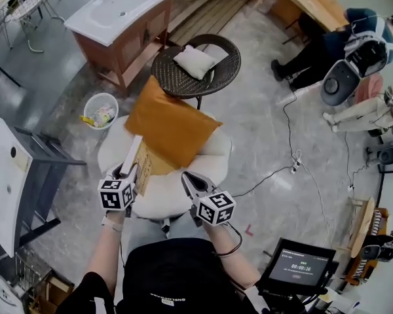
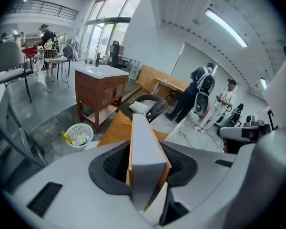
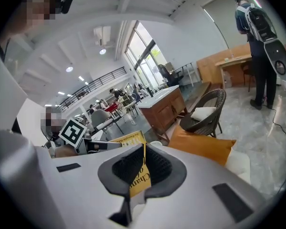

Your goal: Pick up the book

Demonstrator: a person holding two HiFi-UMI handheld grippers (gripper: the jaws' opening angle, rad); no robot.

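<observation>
The book has a thick white page block and a yellow-tan cover. It is up off the white round pouf, standing on edge. My left gripper is shut on it, with the page block wedged between the jaws. My right gripper is just to its right. In the right gripper view the thin yellow cover runs between that gripper's nearly closed pads. The left gripper shows there at the cover's far end.
An orange pillow lies on the pouf's far side. Beyond are a dark wicker chair with a white cushion, a wooden washbasin cabinet and a waste basket. People stand at the right; a cable crosses the floor.
</observation>
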